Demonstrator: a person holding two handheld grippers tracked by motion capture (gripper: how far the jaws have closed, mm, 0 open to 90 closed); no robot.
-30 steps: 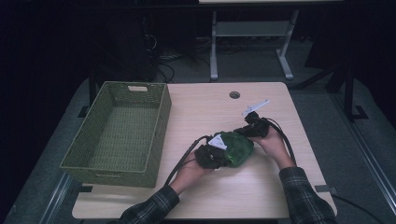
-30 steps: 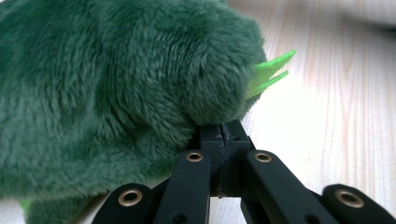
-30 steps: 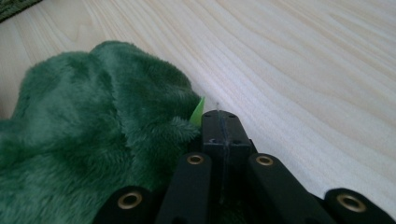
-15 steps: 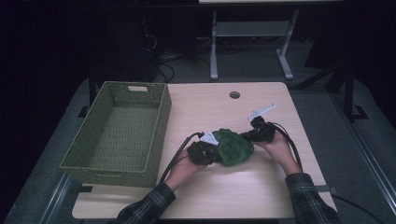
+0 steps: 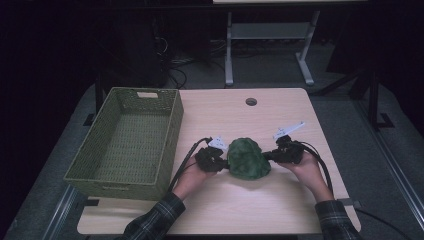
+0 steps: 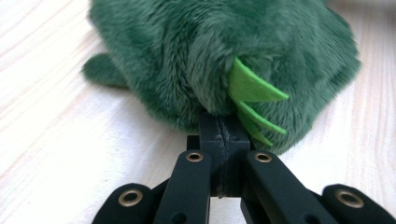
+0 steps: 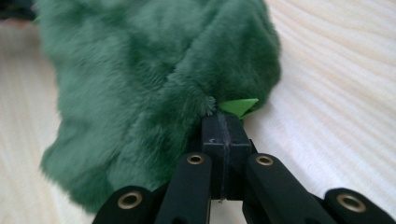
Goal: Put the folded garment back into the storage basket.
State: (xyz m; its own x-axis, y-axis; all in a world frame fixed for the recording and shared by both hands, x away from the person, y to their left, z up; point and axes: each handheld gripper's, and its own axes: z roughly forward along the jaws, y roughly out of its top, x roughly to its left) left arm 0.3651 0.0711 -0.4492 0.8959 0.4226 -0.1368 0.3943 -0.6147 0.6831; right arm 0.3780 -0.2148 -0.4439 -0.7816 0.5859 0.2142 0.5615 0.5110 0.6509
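While I look down from the high view, I see a fuzzy green toy (image 5: 248, 158) lying on the desk (image 5: 260, 120), a little below the middle of the frame. My left gripper (image 5: 220, 162) is at the toy's left side and my right gripper (image 5: 267, 156) is at its right side. A hand (image 5: 192, 176) comes up from the bottom of the frame behind the left one, and another hand (image 5: 307, 168) sits behind the right one.

In the left gripper view, my fingers (image 6: 219, 128) are pinched all the way together, with a bit of the toy's (image 6: 205, 56) dark green fur caught at the tips. Bright green felt spikes (image 6: 252, 91) stick out of the fur just to the right of them.

In the right gripper view, my other fingers (image 7: 223, 130) are pressed tight too, and they hold a tuft of fur on the toy (image 7: 154, 70). One bright green felt point (image 7: 239, 106) peeks out just above the tips, a little to the right.

A green woven basket (image 5: 172, 127) sits on the left part of the desk, near the toy but not touching it. A small pale tag (image 5: 146, 94) is on its far rim, but I cannot read any words on it. A round hole (image 5: 251, 101) is in the desk near its far edge. I see no writing I can read on the toy or the grippers.
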